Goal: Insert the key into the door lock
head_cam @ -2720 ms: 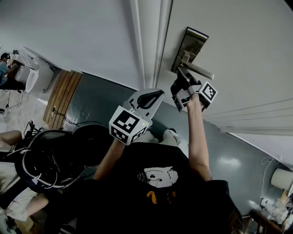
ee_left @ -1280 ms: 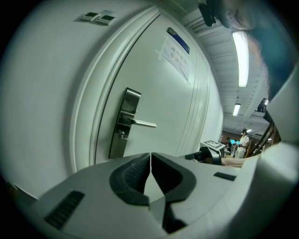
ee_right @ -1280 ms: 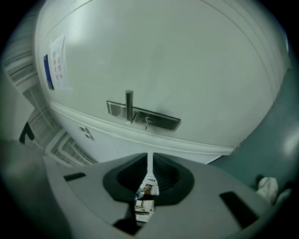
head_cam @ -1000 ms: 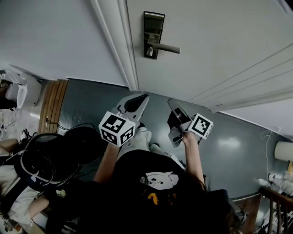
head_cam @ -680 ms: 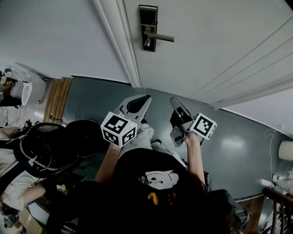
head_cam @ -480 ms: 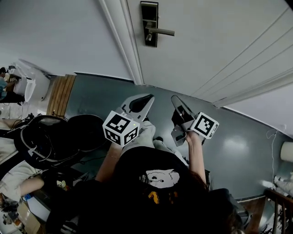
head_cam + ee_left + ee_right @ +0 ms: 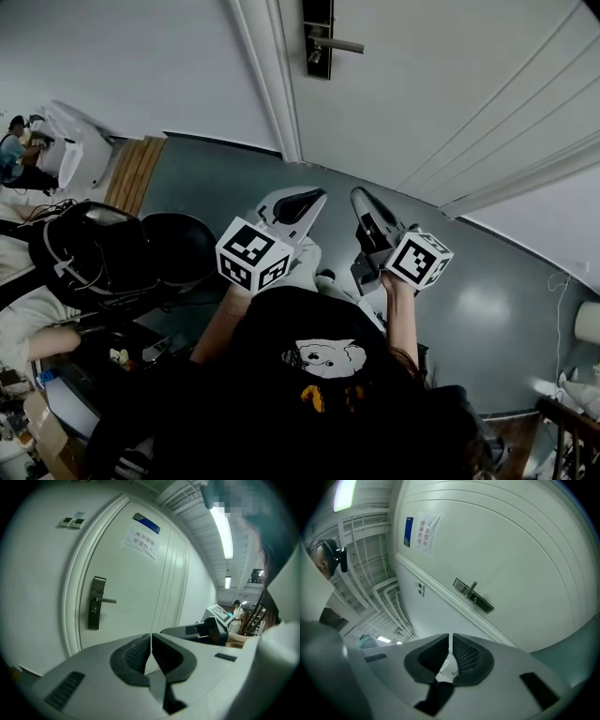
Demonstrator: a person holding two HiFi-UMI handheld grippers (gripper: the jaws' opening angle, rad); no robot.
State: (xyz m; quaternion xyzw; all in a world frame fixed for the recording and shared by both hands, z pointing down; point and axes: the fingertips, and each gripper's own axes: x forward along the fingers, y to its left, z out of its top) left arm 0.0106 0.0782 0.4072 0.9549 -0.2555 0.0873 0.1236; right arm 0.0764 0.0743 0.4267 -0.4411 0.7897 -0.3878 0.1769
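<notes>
The dark door lock [image 7: 319, 33] with its silver lever handle [image 7: 345, 44] sits on the white door [image 7: 450, 84] at the top of the head view. It also shows as the lock [image 7: 96, 603] and the lock [image 7: 473, 595] in the gripper views. A small pale bit shows under the lever; I cannot tell whether it is the key. My left gripper [image 7: 314, 194] [image 7: 151, 637] and right gripper [image 7: 361, 194] [image 7: 450, 639] are both shut, held low over the floor, well short of the door. A pale sliver shows low between the right pads; what it is I cannot tell.
A paper sign [image 7: 143, 541] hangs high on the door. The white door frame [image 7: 272, 84] runs left of the lock. A black chair with cables [image 7: 103, 253] stands on the grey floor [image 7: 487, 300] at left, near wooden boards [image 7: 136, 173] and a white machine [image 7: 70, 150].
The right gripper was up at the lock's lever 2.7 s ago; it has since drawn back and down beside the left one. The door has receded and the lock has slid to the frame's top.
</notes>
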